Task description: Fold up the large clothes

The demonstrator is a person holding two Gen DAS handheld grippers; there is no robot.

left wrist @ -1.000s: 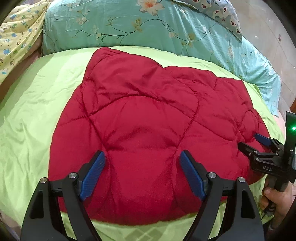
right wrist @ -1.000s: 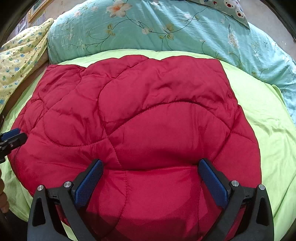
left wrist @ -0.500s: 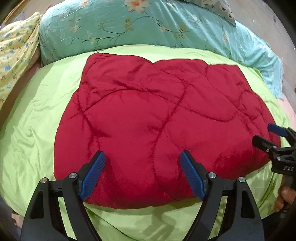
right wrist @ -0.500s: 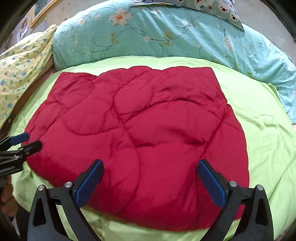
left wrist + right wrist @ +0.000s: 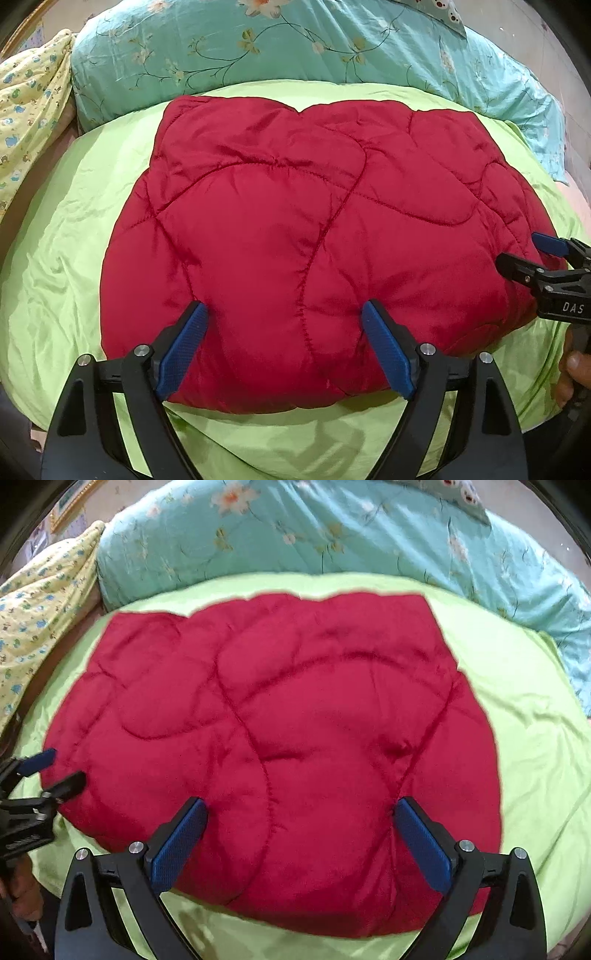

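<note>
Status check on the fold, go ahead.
Left gripper open, just widened, nothing pinched. Right gripper open. Red quilted garment flat on the green sheet. Nothing in the way.

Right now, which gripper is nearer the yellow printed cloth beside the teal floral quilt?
Left. The left gripper hangs over the red quilted garment's half toward the yellow printed cloth; the right gripper hangs over the far half.
</note>
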